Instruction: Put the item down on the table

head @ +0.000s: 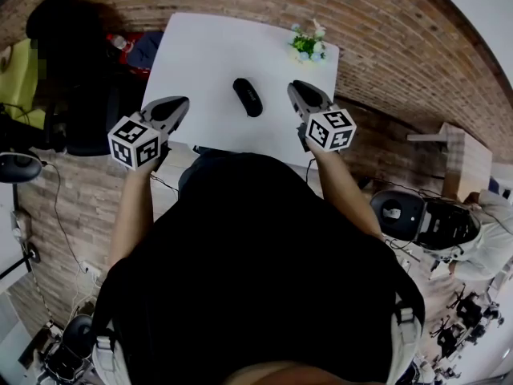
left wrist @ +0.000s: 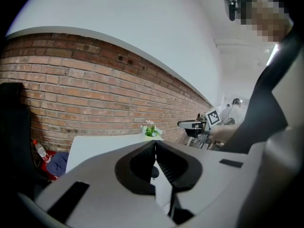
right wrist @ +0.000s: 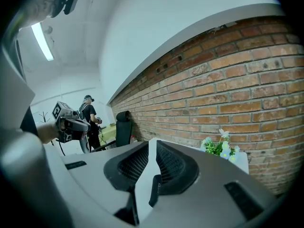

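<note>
Already the black item [head: 248, 97] lies flat on the white table [head: 200, 54], between your two grippers and touching neither. Your left gripper [head: 178, 104] and your right gripper [head: 300, 89] both hover by the table's near edge, jaws closed together with nothing in them. By this view the placing looks done; only drawing your hands away seems left.

Smooth matt table [head: 208, 62]; rough brick wall [head: 385, 46]; matt black item [head: 248, 97]
</note>
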Available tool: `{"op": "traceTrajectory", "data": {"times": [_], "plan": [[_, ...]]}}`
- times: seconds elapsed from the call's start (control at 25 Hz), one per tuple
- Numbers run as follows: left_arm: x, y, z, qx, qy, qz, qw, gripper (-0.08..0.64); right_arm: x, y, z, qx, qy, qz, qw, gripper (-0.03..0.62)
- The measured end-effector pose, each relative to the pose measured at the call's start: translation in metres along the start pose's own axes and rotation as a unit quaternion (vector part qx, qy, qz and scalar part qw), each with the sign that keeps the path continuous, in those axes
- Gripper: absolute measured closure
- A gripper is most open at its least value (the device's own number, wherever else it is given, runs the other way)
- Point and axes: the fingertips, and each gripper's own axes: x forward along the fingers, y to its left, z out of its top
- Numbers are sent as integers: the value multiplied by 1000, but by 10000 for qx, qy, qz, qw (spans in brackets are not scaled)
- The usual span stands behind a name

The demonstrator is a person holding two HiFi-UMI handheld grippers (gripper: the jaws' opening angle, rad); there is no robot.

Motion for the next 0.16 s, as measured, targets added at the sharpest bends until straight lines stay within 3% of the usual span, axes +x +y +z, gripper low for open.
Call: {"op": "traceTrajectory", "data": {"times": [0.16], "plan": [[-3, -2, -2, -12, 13, -3, 10000, 549, 0, 8, -1, -4, -18, 89, 10000, 532]]}}
